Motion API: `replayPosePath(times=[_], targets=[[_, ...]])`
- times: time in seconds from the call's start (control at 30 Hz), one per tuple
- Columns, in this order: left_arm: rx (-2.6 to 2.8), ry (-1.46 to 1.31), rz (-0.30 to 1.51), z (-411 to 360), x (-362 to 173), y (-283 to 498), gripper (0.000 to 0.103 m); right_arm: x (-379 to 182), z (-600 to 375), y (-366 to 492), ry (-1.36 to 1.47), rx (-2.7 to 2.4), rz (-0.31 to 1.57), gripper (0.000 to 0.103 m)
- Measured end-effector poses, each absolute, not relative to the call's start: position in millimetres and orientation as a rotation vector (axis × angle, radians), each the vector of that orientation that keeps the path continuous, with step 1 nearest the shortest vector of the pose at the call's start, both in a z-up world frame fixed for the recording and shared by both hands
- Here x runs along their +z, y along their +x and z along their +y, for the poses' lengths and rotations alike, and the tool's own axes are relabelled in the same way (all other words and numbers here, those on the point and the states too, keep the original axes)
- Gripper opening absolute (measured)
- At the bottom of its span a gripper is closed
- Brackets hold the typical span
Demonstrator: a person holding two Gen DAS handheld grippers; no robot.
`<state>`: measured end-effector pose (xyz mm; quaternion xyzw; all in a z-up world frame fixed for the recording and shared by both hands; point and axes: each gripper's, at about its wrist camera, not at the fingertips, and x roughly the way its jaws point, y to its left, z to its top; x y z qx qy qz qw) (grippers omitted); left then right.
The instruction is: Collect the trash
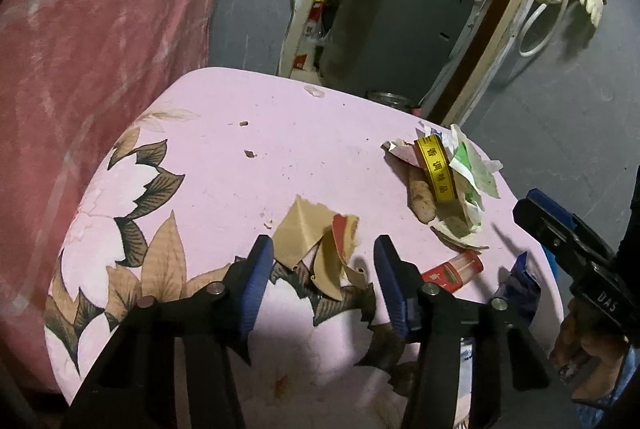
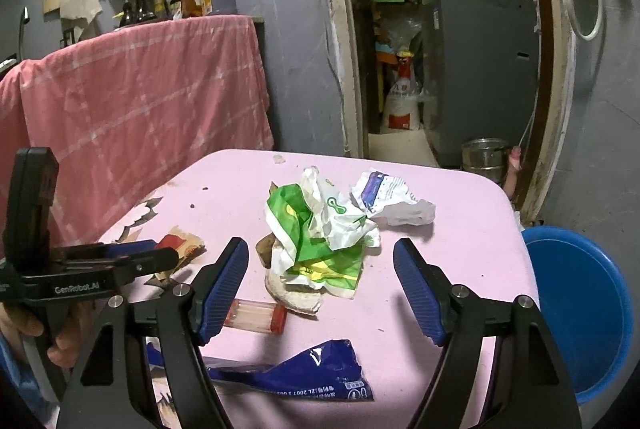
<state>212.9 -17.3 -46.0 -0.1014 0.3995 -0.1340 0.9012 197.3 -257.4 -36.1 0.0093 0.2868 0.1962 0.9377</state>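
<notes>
Trash lies on a pink floral table (image 1: 248,173). My left gripper (image 1: 324,249) is open just above torn tan and red cardboard scraps (image 1: 320,241), which sit between its fingers. My right gripper (image 2: 322,249) is open in front of a crumpled green-and-white wrapper pile (image 2: 320,241). A white-and-purple wrapper (image 2: 390,199) lies behind the pile. A red-capped clear toothpick box (image 2: 256,317) and a torn blue packet (image 2: 308,373) lie near the right gripper's fingers. The pile with a yellow strip also shows in the left wrist view (image 1: 444,185). The right gripper shows there at the right edge (image 1: 560,229).
A blue plastic basin (image 2: 580,309) stands on the floor right of the table (image 2: 460,197). A pink cloth (image 2: 140,117) hangs to the left. A doorway behind holds a grey cabinet (image 2: 480,69) and a metal pot (image 2: 482,157).
</notes>
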Motion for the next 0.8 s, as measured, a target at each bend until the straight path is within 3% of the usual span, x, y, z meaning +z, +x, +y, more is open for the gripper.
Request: replayPosePath(times=[0.23,0.47,0.53,0.73,0.8], targets=[[-0.264,-0.196,0.845,-19.0,-49.4,223.6,0.029,-36.8,-251.7,206.7,0.003,0.408,0.602,0.065],[-0.255,-0.152,0.84,-21.6,-49.7,228.6,0.023,-38.1,-249.3,217.9,-0.011,0.362,0.621,0.045],[-0.276,-0.148,0.842,-23.2,-50.4,229.4,0.013,-39.2,-248.6,223.3,-0.012,0.351,0.635,0.04],[-0.297,-0.118,0.847,-30.1,-52.6,230.7,0.007,-42.9,-245.7,233.5,-0.029,0.343,0.672,0.028],[-0.3,-0.119,0.846,-30.1,-52.8,230.0,0.006,-45.6,-244.9,236.1,-0.03,0.344,0.691,0.016]])
